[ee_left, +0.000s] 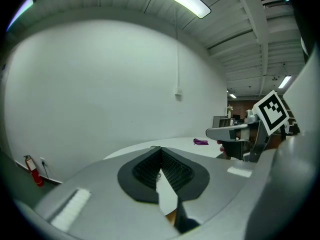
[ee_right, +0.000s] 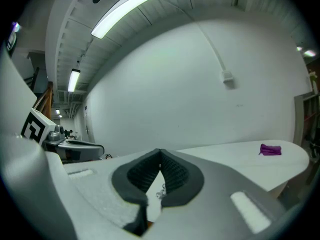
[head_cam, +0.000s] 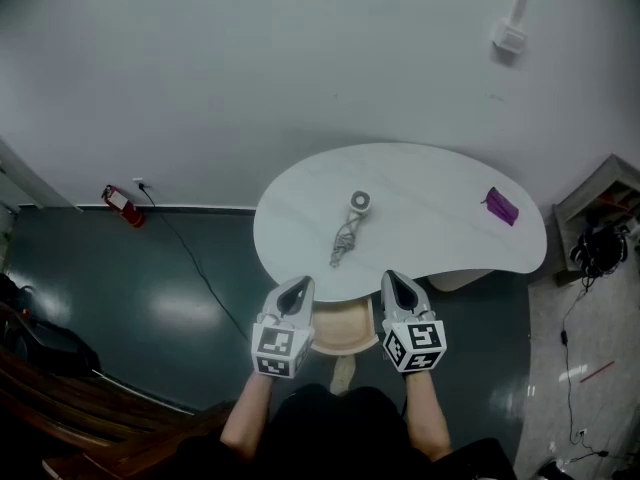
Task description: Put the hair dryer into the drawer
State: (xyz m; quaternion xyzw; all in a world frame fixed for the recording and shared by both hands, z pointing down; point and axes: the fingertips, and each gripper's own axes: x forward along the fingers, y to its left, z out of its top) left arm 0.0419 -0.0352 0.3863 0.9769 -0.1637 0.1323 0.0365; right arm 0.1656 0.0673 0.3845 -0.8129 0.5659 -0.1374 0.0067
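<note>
Dryer [head_cam: 359, 203] lies near the middle of the table [head_cam: 450, 243], its cord [head_cam: 344, 241] bunched loosely on the side towards us. Our left gripper [head_cam: 297, 288] and right gripper [head_cam: 399, 281] hover at the near edge, each with jaws pressed together on nothing. We judge the dryer rigid, fairly light and smooth enough to slip, so we would clamp its narrower part and mind the limp cord. The beige box [head_cam: 345, 330] below is probably the drawer.

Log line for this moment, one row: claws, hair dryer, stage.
left claw: shut, empty | right claw: shut, empty | hair dryer: on table, untouched | stage: pre-grasp
</note>
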